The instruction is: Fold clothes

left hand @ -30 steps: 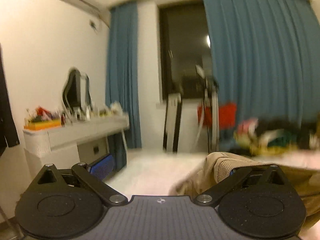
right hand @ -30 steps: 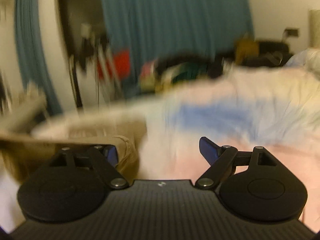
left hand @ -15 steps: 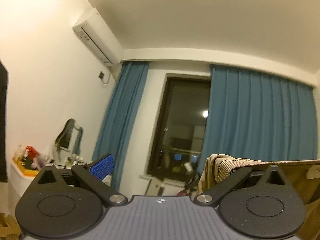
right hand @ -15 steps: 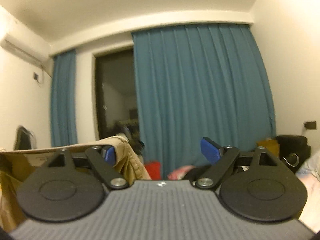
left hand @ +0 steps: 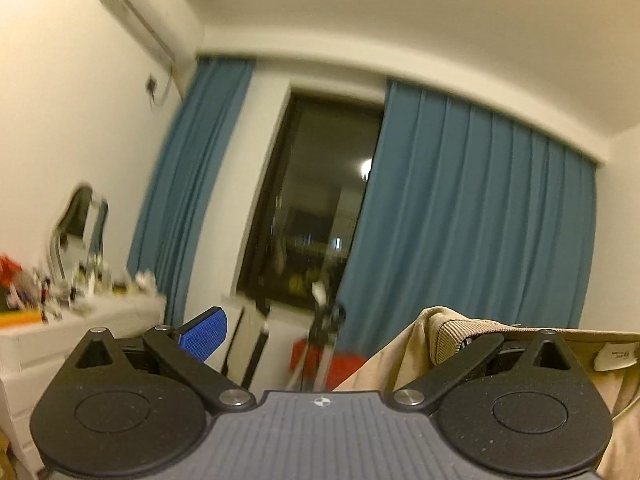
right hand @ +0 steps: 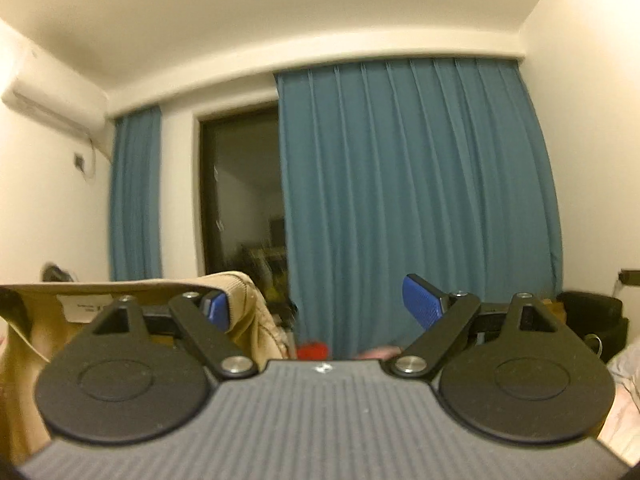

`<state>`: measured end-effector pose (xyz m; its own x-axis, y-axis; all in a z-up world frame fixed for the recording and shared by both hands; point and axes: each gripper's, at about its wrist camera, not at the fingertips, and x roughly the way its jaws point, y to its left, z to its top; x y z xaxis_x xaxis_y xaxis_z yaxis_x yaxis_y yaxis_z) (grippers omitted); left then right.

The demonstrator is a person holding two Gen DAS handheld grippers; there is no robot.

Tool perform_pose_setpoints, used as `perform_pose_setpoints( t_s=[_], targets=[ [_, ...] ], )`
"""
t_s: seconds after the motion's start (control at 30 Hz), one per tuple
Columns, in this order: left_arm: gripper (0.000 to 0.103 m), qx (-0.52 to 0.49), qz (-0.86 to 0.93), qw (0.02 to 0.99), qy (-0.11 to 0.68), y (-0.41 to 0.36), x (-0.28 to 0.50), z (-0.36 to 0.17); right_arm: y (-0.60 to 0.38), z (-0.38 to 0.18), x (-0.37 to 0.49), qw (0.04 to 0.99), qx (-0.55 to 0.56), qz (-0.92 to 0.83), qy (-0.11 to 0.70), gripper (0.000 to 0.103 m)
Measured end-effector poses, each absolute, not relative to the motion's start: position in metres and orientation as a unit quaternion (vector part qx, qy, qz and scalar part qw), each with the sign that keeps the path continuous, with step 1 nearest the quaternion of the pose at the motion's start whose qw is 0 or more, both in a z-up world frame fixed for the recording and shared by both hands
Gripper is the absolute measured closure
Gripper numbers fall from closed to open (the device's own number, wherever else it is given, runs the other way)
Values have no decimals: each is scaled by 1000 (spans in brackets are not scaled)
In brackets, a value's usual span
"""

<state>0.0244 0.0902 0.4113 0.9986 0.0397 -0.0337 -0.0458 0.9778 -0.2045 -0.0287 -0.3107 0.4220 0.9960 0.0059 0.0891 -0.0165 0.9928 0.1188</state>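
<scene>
Both cameras are pitched upward toward the window [left hand: 316, 208] wall; the window serves as the reference landmark.

Left tongs [left hand: 332, 332]: jaws spread wide. The blue pad of one finger [left hand: 204, 338] stands free below the window's lower left corner. The opposite finger is covered by the tan garment [left hand: 452, 336], whose ribbed hem drapes over it. No pinch is visible; the garment hangs on that one finger, below and to the right of the window.

Right tongs [right hand: 320, 308]: jaws spread wide. One blue pad [right hand: 422, 306] is clear, in front of the blue curtain [right hand: 416, 208] to the right of the window. The other pad [right hand: 218, 308] sits against the tan garment [right hand: 240, 300], which is draped over that finger below the window. A white label [right hand: 82, 306] shows on the garment's inner face, left of the window.

The garment is held aloft between the two tools, its edge stretched taut.

Surroundings: an air conditioner [left hand: 136, 20] is mounted high on the wall left of the window. A cluttered tabletop [left hand: 80, 316] with a mirror [left hand: 78, 228] stands to the lower left; detail there is blurred.
</scene>
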Motion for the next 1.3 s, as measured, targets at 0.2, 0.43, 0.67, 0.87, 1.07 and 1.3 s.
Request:
perform_pose_setpoints(
  t_s=[0.2,0.43,0.67,0.87,1.07,1.3],
  targets=[
    [0,-105,30,989,102,75,173,297,-314,324,104,998,46,-17,46,16],
    [0,-87,26,974,209,61,332,144,-311,189,285,990,48,-56,117,16],
    [0,-58,16,947,315,49,485,-19,-339,30,427,971,56,-78,217,16],
    [2,-22,-10,915,402,39,563,-103,-343,-57,479,940,26,-57,336,16],
    [1,-1,-48,884,465,35,567,-104,-333,-62,481,919,13,-8,394,16],
    [0,6,-65,903,424,40,511,-52,-317,-36,446,932,35,26,360,16]
  ],
)
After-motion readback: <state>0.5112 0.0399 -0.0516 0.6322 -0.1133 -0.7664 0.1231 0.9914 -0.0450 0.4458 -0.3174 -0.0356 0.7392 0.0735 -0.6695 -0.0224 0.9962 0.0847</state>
